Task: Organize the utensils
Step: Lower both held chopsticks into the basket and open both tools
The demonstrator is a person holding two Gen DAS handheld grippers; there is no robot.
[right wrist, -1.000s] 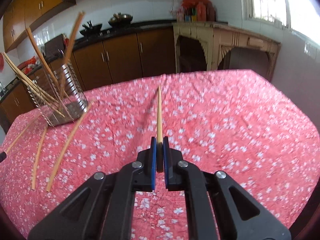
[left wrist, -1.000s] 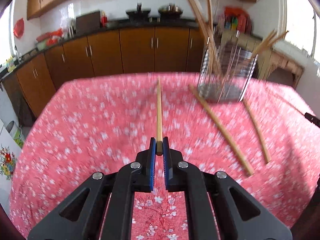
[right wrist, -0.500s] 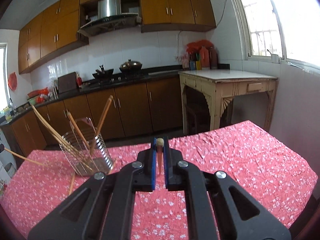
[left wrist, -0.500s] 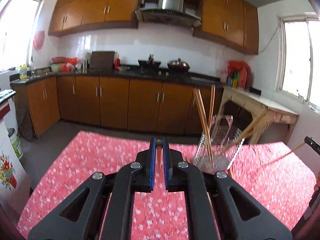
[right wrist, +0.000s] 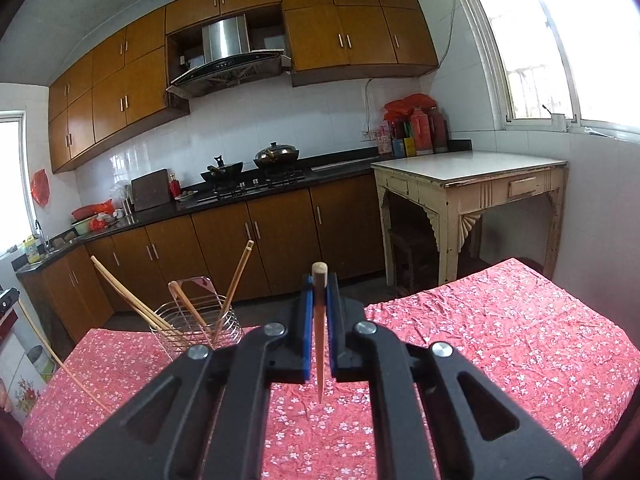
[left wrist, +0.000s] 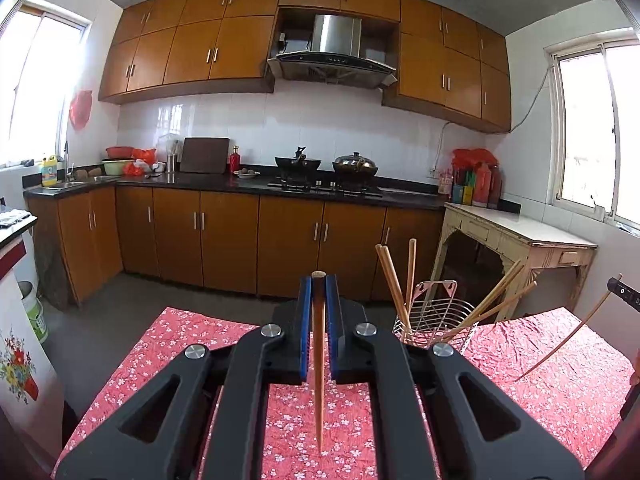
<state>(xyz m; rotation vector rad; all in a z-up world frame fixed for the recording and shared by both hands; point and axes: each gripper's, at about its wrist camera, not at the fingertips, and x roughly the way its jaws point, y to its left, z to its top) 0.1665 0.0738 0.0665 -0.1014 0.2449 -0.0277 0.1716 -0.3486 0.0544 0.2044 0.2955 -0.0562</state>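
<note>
My left gripper (left wrist: pixel 318 284) is shut on a wooden chopstick (left wrist: pixel 318 380) that hangs point down above the red flowered tablecloth (left wrist: pixel 560 380). My right gripper (right wrist: pixel 319 284) is shut on another chopstick (right wrist: pixel 319 344), also point down. A wire utensil holder (left wrist: pixel 434 322) with several chopsticks stands at the table's far edge, right of the left gripper; in the right wrist view the holder (right wrist: pixel 196 326) is to the left. The right gripper's chopstick shows in the left wrist view (left wrist: pixel 568 336); the left one's shows in the right wrist view (right wrist: pixel 64 364).
Brown kitchen cabinets (left wrist: pixel 224 240) and a black counter with a stove (left wrist: pixel 328 184) lie beyond the table. A cream side table (right wrist: pixel 472 188) stands at the right by the window. The cloth (right wrist: pixel 500 340) spreads right of the holder.
Both grippers have lifted and tipped up from the table, each carrying its chopstick. The chopsticks now hang point down instead of pointing forward, and the views show the kitchen rather than the tabletop.
</note>
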